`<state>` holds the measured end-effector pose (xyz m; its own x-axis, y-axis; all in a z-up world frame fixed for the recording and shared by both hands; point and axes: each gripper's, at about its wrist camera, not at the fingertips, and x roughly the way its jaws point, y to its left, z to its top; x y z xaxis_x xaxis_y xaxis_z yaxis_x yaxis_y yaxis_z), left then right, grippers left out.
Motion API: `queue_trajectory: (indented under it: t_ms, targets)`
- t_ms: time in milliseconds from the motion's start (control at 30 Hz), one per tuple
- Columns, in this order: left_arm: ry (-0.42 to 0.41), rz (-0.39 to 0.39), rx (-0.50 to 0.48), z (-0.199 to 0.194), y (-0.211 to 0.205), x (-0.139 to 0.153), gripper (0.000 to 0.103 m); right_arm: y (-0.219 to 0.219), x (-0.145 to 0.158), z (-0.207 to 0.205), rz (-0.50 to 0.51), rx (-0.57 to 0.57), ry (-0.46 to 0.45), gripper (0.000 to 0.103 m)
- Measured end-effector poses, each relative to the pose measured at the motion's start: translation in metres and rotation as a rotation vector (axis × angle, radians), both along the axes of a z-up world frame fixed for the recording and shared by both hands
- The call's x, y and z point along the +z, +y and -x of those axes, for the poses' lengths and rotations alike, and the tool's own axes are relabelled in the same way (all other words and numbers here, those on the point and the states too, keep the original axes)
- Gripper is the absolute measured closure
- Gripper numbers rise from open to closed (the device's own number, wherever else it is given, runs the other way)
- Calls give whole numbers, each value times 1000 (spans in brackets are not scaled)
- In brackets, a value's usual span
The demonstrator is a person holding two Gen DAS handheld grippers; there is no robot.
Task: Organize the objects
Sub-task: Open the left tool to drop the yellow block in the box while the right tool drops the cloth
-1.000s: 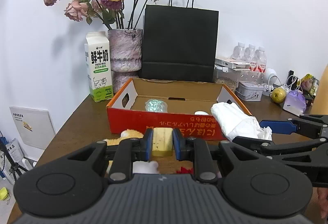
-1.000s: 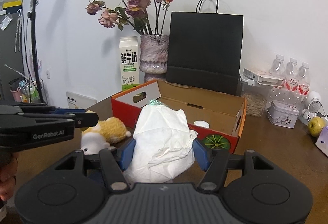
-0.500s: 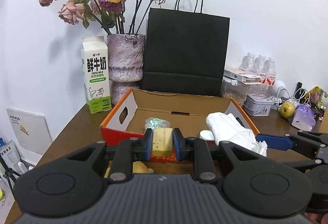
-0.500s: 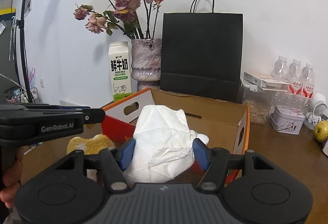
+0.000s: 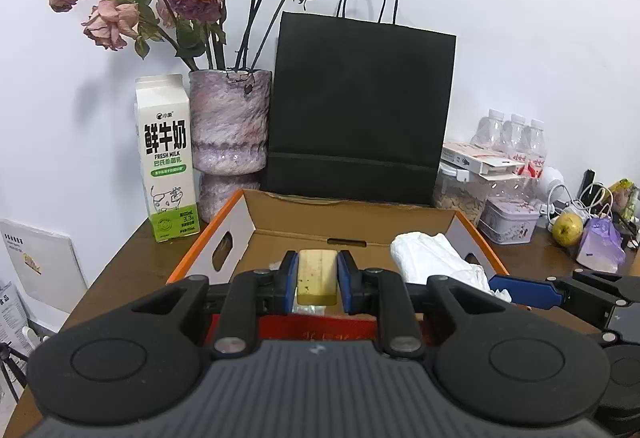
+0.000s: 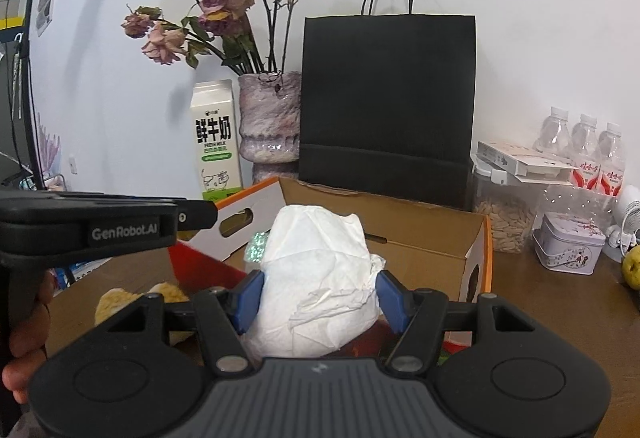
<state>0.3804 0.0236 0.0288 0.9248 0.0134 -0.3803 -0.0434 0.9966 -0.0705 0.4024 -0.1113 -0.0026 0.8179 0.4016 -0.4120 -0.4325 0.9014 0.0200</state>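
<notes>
My left gripper (image 5: 317, 280) is shut on a small tan block (image 5: 316, 276) and holds it over the front edge of an open cardboard box (image 5: 352, 220) with orange rims. My right gripper (image 6: 318, 296) is shut on a crumpled white tissue bundle (image 6: 320, 278), held above the same box (image 6: 424, 238). In the left wrist view the tissue bundle (image 5: 436, 262) and the right gripper's blue pad (image 5: 524, 290) show at the right. A shiny green wrapped item (image 6: 256, 248) lies inside the box. A yellow plush toy (image 6: 120, 304) sits on the table in front of the box.
Behind the box stand a milk carton (image 5: 166, 157), a pink vase (image 5: 228, 125) with dried roses and a black paper bag (image 5: 360, 109). To the right are water bottles (image 5: 516, 137), a jar, a small tin (image 5: 508, 217), a pear (image 5: 566, 228) and cables on the brown table (image 5: 120, 274).
Both grippers have moved forward toward the box with their loads; the box now looks closer and the plush toy has dropped behind the left gripper's body.
</notes>
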Motion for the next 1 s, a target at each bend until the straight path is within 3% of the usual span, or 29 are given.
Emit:
queue_trajectory:
  t_ms: [1000]
  targets:
    - [11,-12,-20,-99,11,-4,82,6,-2,-83,4,-22,0,43]
